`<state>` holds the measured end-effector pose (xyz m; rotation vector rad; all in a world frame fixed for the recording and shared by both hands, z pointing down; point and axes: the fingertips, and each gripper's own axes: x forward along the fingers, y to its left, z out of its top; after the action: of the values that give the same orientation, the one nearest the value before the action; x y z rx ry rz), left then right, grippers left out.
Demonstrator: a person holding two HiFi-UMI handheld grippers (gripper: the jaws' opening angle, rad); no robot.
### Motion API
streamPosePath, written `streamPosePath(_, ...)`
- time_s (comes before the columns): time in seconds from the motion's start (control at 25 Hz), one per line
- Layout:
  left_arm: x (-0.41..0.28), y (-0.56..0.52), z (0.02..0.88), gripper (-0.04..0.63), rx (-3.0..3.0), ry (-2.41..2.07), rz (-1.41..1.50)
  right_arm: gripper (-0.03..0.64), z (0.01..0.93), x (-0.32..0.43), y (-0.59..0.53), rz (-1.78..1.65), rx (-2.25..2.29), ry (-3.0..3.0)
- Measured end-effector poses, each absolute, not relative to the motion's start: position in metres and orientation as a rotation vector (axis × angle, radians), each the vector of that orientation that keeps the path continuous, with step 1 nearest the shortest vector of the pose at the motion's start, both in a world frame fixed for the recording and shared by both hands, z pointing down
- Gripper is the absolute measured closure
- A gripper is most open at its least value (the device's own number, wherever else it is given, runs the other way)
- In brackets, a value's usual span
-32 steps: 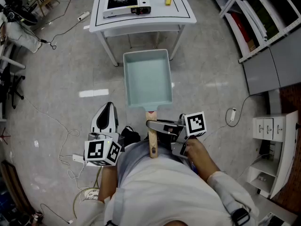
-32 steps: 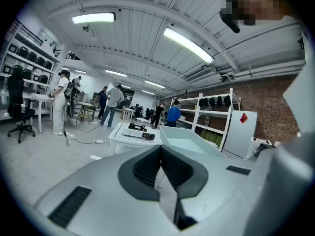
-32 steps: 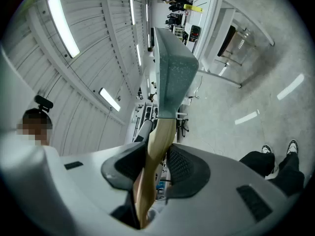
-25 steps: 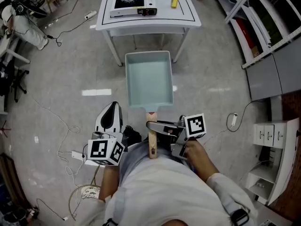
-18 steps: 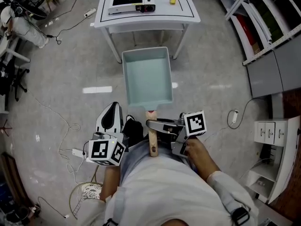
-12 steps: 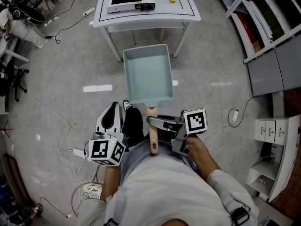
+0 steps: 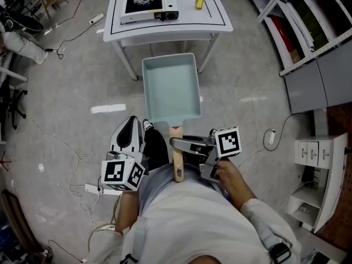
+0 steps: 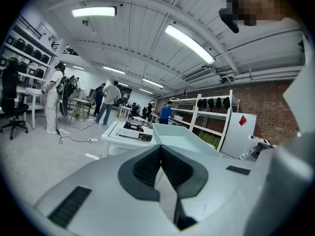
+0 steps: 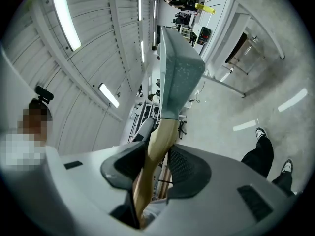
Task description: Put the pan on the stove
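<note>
Pan point(image 7: 170, 87): rectangular, pale teal, wooden handle point(image 7: 177, 163); airborne, short of the table's point(image 7: 165, 29) black stove point(image 7: 144, 1). Your right gripper point(image 7: 177, 143) grips the handle, jaws just easing wider; left gripper point(image 7: 127, 130) closed, empty. Your leg point(image 7: 157, 150) newly forward.

The pan point(image 7: 170, 87) has a smooth, matt pale-teal coating, speckled grey underneath; its handle point(image 7: 177, 166) is bare, smooth light wood. The left gripper point(image 8: 160, 151) and right gripper point(image 9: 156, 149) have matt grey plastic shells and black ribbed, rubbery-looking pads point(image 9: 186, 168). The floor point(image 7: 71, 92) is polished grey, glossy with reflections; the table point(image 7: 213, 18) is smooth white; the stove point(image 7: 144, 1) looks silvery metal
</note>
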<state>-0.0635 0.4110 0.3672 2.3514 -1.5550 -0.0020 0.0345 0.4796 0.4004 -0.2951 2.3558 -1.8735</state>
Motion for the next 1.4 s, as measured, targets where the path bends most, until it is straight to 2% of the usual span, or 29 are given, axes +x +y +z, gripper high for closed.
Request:
streamPosePath(0.64,-0.106,0.273,0.367,0.589,2.384,-1.460,0.045,0.469,0.398,-0.009,0.350,-1.878,-0.361,2.300)
streamPosePath(1.4,-0.180,0.164,0.354,0.589,2.462,-1.332,0.027,0.465,0.381,-0.088,0.239,-1.810,-0.415,2.265)
